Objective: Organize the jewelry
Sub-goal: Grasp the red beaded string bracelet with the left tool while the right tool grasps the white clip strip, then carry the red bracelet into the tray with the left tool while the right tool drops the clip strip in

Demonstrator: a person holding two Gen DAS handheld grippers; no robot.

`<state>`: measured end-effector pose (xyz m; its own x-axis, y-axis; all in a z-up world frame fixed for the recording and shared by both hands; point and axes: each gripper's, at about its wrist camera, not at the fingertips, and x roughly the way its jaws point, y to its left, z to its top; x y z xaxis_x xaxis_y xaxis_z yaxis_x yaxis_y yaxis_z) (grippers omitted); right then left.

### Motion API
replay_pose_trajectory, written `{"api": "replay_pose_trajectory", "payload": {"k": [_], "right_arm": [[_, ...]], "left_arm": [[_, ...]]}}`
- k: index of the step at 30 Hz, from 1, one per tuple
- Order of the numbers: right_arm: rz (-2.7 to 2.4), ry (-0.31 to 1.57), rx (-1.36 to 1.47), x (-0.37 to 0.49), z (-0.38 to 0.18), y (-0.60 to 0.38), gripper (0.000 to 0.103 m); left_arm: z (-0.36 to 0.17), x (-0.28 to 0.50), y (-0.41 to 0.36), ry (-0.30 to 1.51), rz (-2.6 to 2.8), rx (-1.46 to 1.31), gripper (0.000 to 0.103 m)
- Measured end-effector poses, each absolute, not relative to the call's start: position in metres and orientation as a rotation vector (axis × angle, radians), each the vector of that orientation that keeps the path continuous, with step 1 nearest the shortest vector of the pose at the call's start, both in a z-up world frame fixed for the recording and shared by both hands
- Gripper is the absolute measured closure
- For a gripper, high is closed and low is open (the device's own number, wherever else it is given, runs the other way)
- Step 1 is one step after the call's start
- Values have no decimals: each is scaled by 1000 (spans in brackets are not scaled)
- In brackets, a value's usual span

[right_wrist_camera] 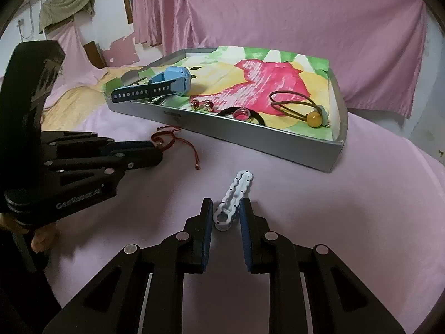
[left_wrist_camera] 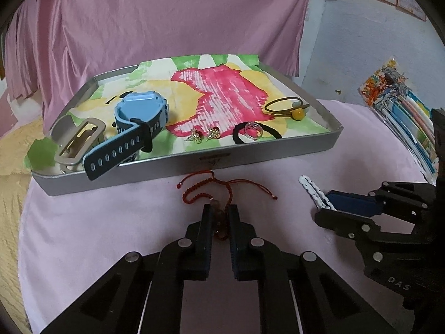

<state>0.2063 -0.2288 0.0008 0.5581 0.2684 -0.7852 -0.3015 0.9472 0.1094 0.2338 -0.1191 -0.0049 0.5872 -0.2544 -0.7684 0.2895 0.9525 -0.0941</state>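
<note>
Your left tool sits at the bottom centre of its view, jaws nearly together and pinched on the red cord bracelet, which trails up over the pink cloth toward the tray. Your right tool, bottom centre of its own view, has its jaws closed in on the white hair clip, gripping its spring end; the clip's tip points up-frame. In the tray, the blue watch lies left, two small earrings at centre front, a black hair tie beside them, and a brown hair tie with a yellow bead right.
</note>
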Motion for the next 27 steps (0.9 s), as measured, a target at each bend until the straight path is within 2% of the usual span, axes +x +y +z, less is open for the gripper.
{"api": "replay_pose_trajectory", "payload": {"k": [5, 7, 8, 12, 27], "right_arm": [[305, 919, -62, 206, 1, -224, 86], [302, 917, -75, 205, 1, -222, 89], [305, 915, -70, 205, 2, -222, 89], [299, 874, -32, 201, 8, -231, 90], [259, 670, 35, 202, 54, -256, 90]], "left_arm": [[-5, 232, -114, 891, -328, 8, 93], [-5, 231, -113, 889, -330, -1, 93], [-4, 230, -112, 884, -332, -5, 96], [4, 224, -109, 832, -359, -34, 99], [51, 233, -109, 625, -395, -86, 99]]}}
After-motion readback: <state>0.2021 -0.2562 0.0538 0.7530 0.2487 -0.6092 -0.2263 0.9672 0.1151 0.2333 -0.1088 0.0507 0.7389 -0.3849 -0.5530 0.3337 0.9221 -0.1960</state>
